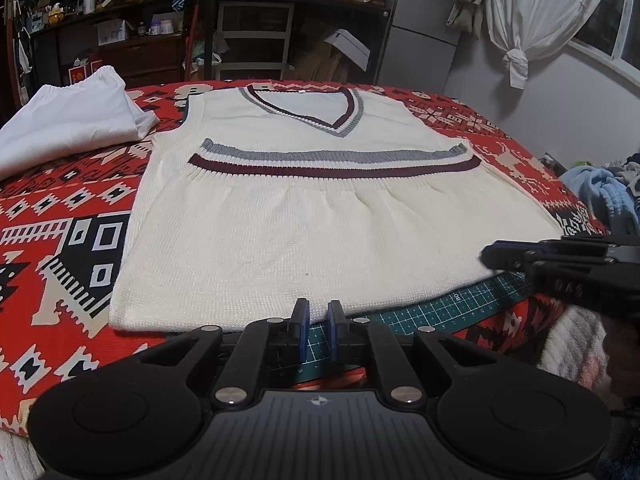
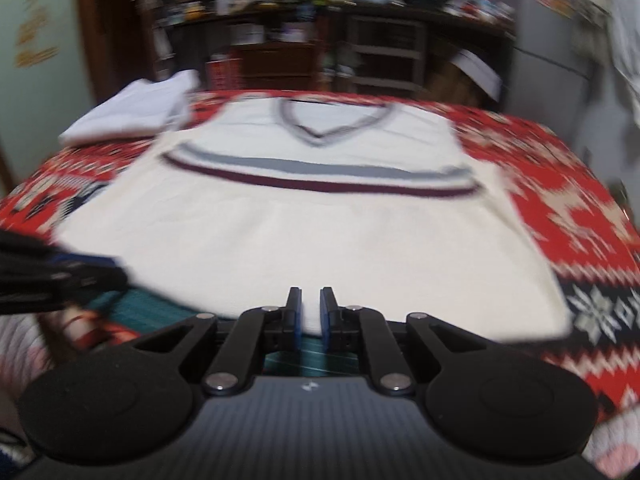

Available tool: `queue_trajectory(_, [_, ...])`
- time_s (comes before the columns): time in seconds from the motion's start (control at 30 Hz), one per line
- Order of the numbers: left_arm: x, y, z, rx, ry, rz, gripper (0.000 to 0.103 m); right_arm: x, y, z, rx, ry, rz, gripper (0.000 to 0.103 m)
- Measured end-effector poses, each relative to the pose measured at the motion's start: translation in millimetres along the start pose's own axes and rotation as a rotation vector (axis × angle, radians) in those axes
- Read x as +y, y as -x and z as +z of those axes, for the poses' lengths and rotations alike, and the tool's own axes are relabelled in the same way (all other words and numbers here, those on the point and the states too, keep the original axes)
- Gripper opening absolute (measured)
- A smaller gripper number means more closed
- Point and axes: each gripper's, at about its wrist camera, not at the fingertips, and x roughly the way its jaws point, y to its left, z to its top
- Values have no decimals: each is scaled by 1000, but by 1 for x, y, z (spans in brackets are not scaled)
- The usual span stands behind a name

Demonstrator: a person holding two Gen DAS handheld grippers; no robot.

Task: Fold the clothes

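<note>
Both the left gripper (image 1: pixel 318 316) and right gripper (image 2: pixel 310 312) sit slightly parted and empty at the near fold of the half-folded vest (image 1: pixel 304 216) on the bed (image 1: pixel 60 240), so next probably comes pinching that edge for another fold.

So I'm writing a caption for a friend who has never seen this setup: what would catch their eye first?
A cream knit vest with grey and maroon stripes lies flat in the middle, V-neck at the far end. Under it, a loud red patterned blanket covers the surface, with a white garment bunched at the far left. Both sets of tongs, left and right, sit at the vest's near hem, slightly parted.
</note>
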Motion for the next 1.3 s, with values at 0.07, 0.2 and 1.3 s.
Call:
queue_trajectory(0.07, [0, 0, 0, 0, 0, -1, 10, -16, 4, -3, -1, -36, -21, 10])
queue_trajectory(0.2, [1, 0, 0, 0, 2, -4, 10, -44, 12, -9, 2, -90, -78, 10])
queue_trajectory(1.3, [65, 15, 2, -7, 289, -3, 8, 109, -28, 15, 23, 231, 225, 10])
